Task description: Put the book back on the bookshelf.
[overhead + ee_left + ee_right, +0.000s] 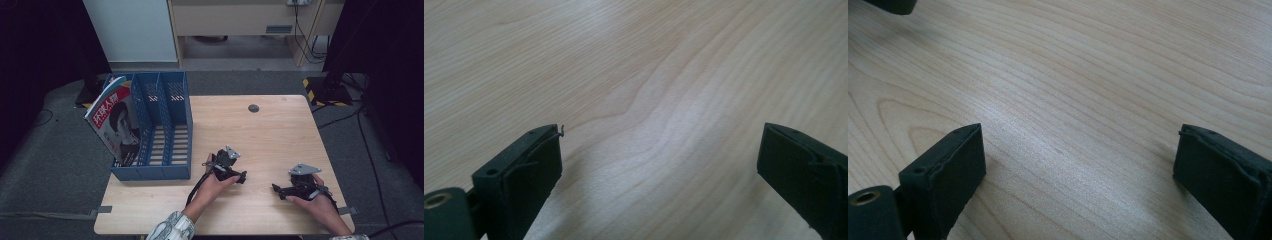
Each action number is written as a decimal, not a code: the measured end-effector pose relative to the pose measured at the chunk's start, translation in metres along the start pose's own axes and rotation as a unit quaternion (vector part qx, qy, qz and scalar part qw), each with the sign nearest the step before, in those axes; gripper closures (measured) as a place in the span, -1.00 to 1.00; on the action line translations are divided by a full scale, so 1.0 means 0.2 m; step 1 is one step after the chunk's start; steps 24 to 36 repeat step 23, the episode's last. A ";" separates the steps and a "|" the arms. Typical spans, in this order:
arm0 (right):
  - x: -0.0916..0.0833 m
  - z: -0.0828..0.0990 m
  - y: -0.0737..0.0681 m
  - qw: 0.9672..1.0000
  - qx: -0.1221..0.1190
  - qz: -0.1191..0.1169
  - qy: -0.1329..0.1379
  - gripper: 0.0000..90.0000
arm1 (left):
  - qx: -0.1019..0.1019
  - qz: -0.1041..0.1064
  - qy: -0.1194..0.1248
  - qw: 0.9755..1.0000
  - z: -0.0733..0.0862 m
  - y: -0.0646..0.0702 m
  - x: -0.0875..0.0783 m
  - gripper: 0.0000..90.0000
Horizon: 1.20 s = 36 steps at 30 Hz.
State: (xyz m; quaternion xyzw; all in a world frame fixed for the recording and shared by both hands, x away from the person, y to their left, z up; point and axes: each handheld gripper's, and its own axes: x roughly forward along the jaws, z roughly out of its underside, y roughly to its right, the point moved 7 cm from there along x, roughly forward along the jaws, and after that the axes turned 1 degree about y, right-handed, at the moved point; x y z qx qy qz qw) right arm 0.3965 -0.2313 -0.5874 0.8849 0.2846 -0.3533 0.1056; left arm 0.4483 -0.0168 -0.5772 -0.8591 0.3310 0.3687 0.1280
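From above, a person's two hands rest on a pale wooden table (280, 130), each holding a black gripper. The left gripper (242, 176) sits near the middle of the near half of the table, just right of a blue file rack (165, 150). The right gripper (275, 189) lies well apart from the rack, toward the near right corner, with its tip turned toward the left one. A magazine (116, 125) with a portrait cover leans tilted in the rack's leftmost compartment, its top tipping out over the left edge; the other compartments hold nothing. A small dark round cap (253, 108) is set into the table near its far edge.

In the left gripper view, the left gripper (661, 150) has its jaws spread wide, with only bare wood grain between them.

In the right gripper view, the right gripper (1080, 150) is likewise wide open over bare tabletop, gripping nothing.
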 end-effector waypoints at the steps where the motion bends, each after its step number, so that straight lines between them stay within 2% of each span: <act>1: 0.00 0.00 0.00 1.000 0.000 0.000 0.000 -0.85 | -0.005 -0.002 0.000 1.000 0.00 -0.01 0.01 -0.91; 5: 0.00 0.00 0.00 1.000 0.000 0.000 0.000 -0.85 | -0.013 -0.002 0.007 1.000 0.00 -0.04 0.02 -0.90; 8: 0.00 0.00 0.00 1.000 0.000 0.000 0.000 -0.85 | -0.015 -0.006 0.003 1.000 0.01 -0.06 0.04 -0.91; 11: 0.00 0.00 0.00 1.000 0.000 0.000 0.000 -0.85 | -0.003 -0.018 0.007 1.000 0.01 -0.07 0.05 -0.91; 17: 0.00 0.00 0.00 1.000 0.000 0.000 0.000 -0.85 | 0.002 -0.012 0.012 1.000 0.01 -0.10 0.06 -0.96; 36: 0.00 0.00 0.00 1.000 0.000 0.001 0.000 -0.85 | -0.001 -0.015 0.012 1.000 0.01 -0.10 0.06 -0.99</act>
